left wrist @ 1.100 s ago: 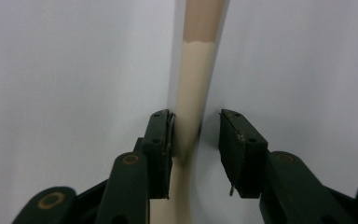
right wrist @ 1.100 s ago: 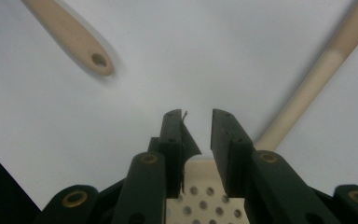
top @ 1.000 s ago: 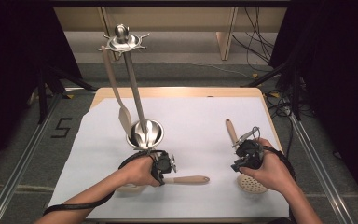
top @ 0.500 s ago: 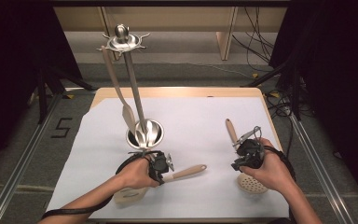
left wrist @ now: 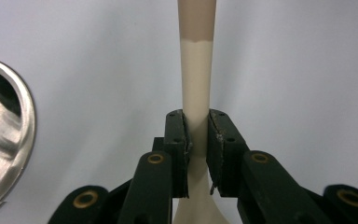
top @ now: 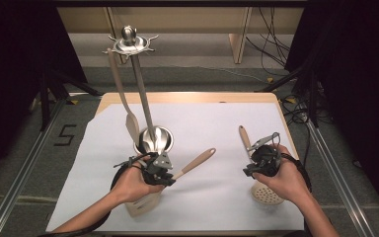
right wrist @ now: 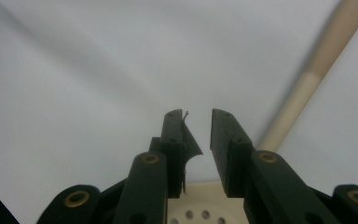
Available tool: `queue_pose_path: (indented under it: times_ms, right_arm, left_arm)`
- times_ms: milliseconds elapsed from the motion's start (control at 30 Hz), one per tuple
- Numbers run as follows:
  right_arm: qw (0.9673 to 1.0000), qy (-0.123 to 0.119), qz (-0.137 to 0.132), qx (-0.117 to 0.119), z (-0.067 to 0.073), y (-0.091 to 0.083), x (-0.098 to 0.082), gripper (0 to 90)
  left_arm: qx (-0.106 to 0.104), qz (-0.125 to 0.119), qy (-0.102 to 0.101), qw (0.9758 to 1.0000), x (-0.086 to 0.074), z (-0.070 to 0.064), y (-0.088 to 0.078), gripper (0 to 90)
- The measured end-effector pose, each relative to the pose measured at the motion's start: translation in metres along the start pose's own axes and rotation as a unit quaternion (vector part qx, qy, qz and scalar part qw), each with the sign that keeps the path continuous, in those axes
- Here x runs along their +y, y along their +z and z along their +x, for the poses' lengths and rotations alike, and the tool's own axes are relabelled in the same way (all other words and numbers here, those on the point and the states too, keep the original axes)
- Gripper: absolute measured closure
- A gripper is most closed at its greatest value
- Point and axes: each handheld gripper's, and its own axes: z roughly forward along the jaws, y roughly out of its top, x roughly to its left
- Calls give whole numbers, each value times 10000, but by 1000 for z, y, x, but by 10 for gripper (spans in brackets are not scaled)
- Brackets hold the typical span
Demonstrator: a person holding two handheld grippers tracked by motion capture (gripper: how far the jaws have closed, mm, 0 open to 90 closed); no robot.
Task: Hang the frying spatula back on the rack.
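Note:
My left gripper (top: pixel 167 175) is shut on the pale neck of a cream spatula (top: pixel 197 162); its jaws have just been closing on it. The wooden handle slants up to the right and the blade (top: pixel 140 205) lies under the hand. In the left gripper view the pads (left wrist: pixel 182 140) pinch the spatula (left wrist: pixel 196 84) from both sides. My right gripper (top: pixel 255 167) hovers over a cream skimmer (top: pixel 266 195), jaws a little apart with nothing between them. In the right gripper view the gripper (right wrist: pixel 198 116) sits above the perforated head (right wrist: pixel 200 210), the skimmer handle (right wrist: pixel 307 93) off to the right.
A steel utensil stand (top: pixel 154 139) with a tall pole and hook crown (top: pixel 130 43) stands just behind the left hand; another spatula (top: pixel 121 94) hangs from it. Its base (left wrist: pixel 4 140) shows at left. White paper (top: pixel 217 118) covers the table.
The left hand has risen and shifted a little, and the spatula's handle has swung from level to slanting up-right. The right hand has stayed still.

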Motion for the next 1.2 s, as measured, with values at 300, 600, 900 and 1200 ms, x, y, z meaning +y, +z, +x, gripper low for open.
queue_pose_path:
  times_ms: [300,600,900,1200]
  right_arm:
    - [9999,59,-133,-29,-1,-1,0,754]
    - [9998,147,-168,-3,1,-1,0,756]
    - [9990,132,-429,23,3,-3,3,754]
    - [9841,9,-1734,382,28,-13,21,664]
  left_arm:
    - [211,-899,-339,9951,-5,3,-19,781]
    - [457,-1618,-585,9840,-8,0,-38,781]
    - [741,-2021,-719,9739,-9,-3,-53,781]
    - [827,-2179,-791,9692,4,-7,-53,781]
